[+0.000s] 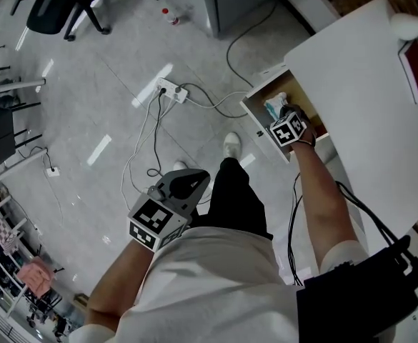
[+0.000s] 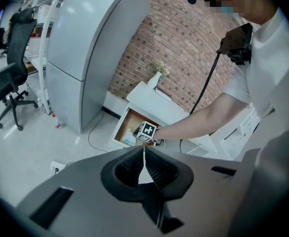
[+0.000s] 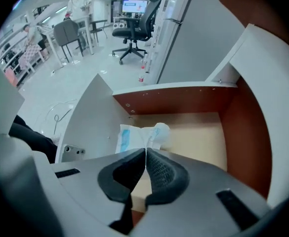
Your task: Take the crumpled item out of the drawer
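Open drawer of a white cabinet, pale tiled floor, brick wall behind. Crumpled item lies inside the drawer; right gripper is closed, pinching its edge. Left gripper is closed and empty, held over the floor.

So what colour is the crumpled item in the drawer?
The crumpled item is white with pale blue print; the right gripper view shows it best.

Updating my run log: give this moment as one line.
right gripper: shut on crumpled item | drawer: open | left gripper: shut, empty
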`<state>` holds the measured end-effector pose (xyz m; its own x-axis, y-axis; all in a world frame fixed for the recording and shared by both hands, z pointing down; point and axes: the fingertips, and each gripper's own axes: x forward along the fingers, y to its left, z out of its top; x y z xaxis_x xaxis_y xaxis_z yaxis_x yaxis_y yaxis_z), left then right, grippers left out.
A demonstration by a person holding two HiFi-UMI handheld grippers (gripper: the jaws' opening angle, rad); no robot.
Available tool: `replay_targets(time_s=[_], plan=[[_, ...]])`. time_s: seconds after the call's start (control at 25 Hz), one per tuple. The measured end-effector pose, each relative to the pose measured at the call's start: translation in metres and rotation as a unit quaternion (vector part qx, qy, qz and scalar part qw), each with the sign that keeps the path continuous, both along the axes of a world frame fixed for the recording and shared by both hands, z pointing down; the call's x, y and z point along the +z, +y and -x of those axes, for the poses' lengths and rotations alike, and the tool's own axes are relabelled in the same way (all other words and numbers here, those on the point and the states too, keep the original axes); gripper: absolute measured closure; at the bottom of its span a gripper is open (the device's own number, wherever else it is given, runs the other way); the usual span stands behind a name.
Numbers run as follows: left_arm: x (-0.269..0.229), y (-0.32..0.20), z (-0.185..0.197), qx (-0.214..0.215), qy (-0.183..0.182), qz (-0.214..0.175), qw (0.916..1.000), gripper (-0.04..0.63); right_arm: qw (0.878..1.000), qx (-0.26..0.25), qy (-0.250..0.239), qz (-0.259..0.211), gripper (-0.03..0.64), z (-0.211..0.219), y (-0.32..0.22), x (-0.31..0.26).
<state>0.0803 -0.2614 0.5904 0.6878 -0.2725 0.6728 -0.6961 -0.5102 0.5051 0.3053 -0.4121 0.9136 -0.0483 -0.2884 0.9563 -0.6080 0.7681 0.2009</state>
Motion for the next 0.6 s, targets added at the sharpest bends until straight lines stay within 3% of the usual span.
replay_targets(time_s=[0.28,0.6], plan=[[-0.033,0.021,0.018,0.015,0.018,-0.035,0.9991,0.571,0.999,0.033,-0.002,-0.032,0.584,0.005,0.02,-0.058],[-0.083,0.061,0.066,0.026,0.034,-0.072,0.9965,0.571,0.993,0.093,-0.033,-0.059,0.586,0.035,0.067,-0.146]])
